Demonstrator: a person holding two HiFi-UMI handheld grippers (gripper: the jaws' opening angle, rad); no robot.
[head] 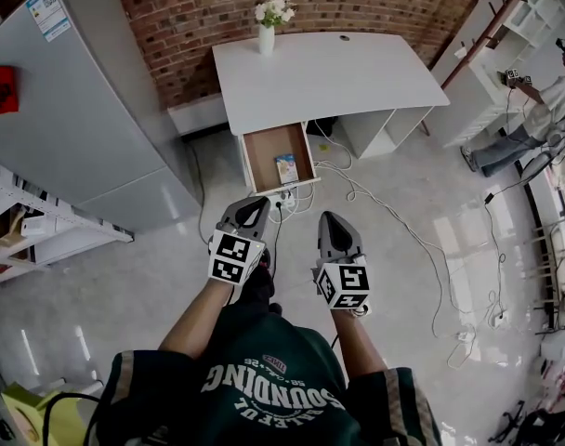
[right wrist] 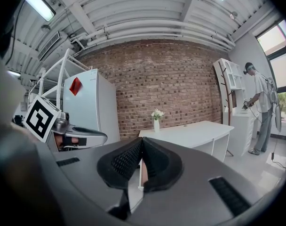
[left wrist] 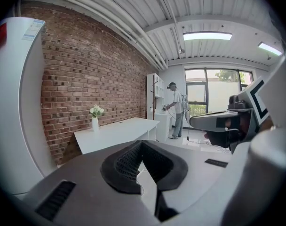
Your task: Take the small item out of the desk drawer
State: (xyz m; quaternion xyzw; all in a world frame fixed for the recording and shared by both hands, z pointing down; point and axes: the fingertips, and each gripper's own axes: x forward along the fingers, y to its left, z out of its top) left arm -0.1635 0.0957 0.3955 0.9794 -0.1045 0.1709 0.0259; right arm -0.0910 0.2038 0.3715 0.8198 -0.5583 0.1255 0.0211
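Holding the left hand-held gripper [head: 254, 204] and right hand-held gripper [head: 330, 219] closed and empty, side by side, well short of the item [head: 286, 168] lying in the right half of the open drawer [head: 264, 149] under the desk [head: 329, 72], showing too small to identify.

Open drawer [head: 267, 150] unobstructed above; cables [head: 301, 199] cross floor [head: 403, 161].
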